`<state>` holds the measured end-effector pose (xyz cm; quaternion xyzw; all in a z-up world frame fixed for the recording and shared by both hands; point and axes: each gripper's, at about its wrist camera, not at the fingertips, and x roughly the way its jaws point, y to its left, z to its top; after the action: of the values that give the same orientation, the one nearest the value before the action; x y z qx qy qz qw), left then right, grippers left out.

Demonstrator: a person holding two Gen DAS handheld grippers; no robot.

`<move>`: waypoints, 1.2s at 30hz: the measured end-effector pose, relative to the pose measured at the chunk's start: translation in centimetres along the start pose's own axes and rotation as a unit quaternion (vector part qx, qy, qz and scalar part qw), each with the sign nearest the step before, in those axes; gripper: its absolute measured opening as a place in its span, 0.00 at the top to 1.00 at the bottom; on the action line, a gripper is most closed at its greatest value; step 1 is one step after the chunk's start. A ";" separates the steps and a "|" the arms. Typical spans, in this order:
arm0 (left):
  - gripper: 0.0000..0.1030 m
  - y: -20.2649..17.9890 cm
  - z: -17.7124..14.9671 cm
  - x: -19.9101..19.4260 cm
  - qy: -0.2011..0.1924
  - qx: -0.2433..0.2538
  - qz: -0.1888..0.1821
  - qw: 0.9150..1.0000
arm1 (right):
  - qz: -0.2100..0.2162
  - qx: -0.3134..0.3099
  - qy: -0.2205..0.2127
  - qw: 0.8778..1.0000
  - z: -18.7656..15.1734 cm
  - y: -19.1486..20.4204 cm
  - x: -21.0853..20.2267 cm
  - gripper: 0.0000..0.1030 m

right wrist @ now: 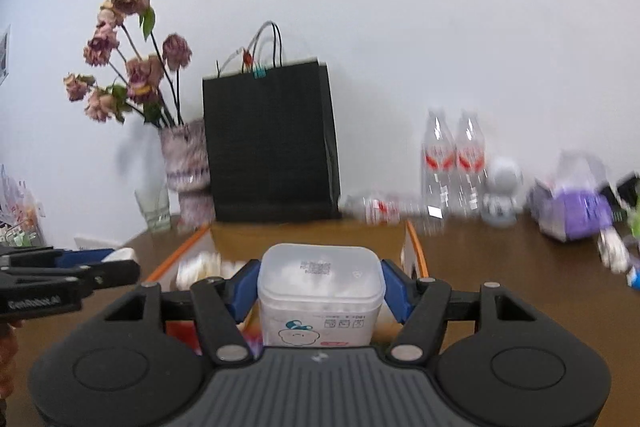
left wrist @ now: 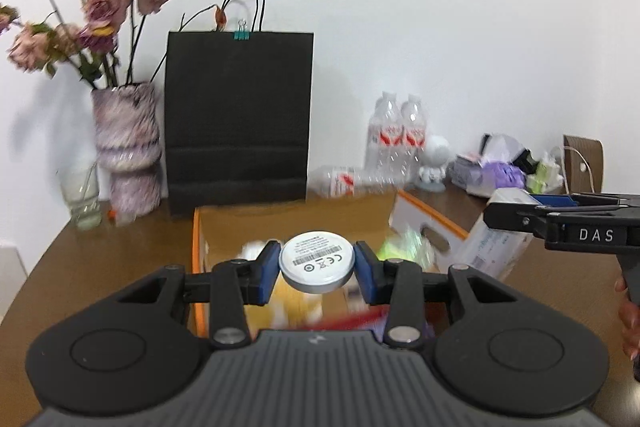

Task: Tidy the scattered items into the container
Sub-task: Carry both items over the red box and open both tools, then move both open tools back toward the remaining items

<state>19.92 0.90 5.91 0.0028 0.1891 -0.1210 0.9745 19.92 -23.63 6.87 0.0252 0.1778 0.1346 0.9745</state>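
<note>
1. Clamping a round white disc (left wrist: 317, 262) between its blue fingers (left wrist: 267, 273), your left gripper (left wrist: 316, 267) holds it above the open cardboard box (left wrist: 296, 219).
2. Your right gripper (right wrist: 320, 287) has its fingers (right wrist: 394, 289) pressed on both sides of a translucent plastic tub (right wrist: 319, 293), also over the box (right wrist: 308, 233).
3. Beyond the fingertips, a black paper bag (left wrist: 239, 119) stands on the counter (left wrist: 120, 247), just behind the box.
</note>
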 end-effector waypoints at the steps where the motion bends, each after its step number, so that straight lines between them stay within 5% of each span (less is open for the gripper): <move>1: 0.61 0.1 0.9 1.4 0.003 -0.002 0.003 1.000 | 0.001 -0.004 -0.002 1.000 1.0 0.1 1.2 0.39; 7: 0.61 1.4 3.4 11.2 0.072 -0.025 0.039 0.996 | 0.003 -0.023 0.029 0.999 4.6 0.0 11.3 0.39; 15: 0.60 3.3 1.5 17.7 0.137 -0.065 0.056 0.987 | -0.027 -0.011 0.101 0.994 2.5 -0.8 20.5 0.39; 17: 0.42 3.8 1.5 17.2 0.130 -0.074 0.059 0.987 | -0.033 0.016 0.104 0.994 2.5 -1.4 20.7 0.35; 19: 0.29 4.0 1.9 16.0 0.114 -0.073 0.056 0.989 | -0.026 0.036 0.097 0.994 2.7 -2.2 19.6 0.12; 23: 0.03 3.9 2.3 10.6 0.070 -0.053 0.055 0.995 | -0.006 0.035 0.067 0.997 3.5 -2.7 15.1 0.07; 29: 0.00 2.9 -0.5 1.6 0.036 -0.026 0.041 0.998 | 0.026 -0.003 0.031 0.999 1.0 -2.0 5.1 0.00; 36: 0.00 0.8 -7.3 -4.2 0.075 -0.029 0.018 0.997 | 0.027 -0.026 0.080 0.996 -6.2 -1.1 -2.3 0.00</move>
<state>13.62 3.03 0.63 -0.0135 0.2648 -0.0972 0.9593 15.94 -25.28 1.72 -0.0059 0.2511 0.1667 0.9535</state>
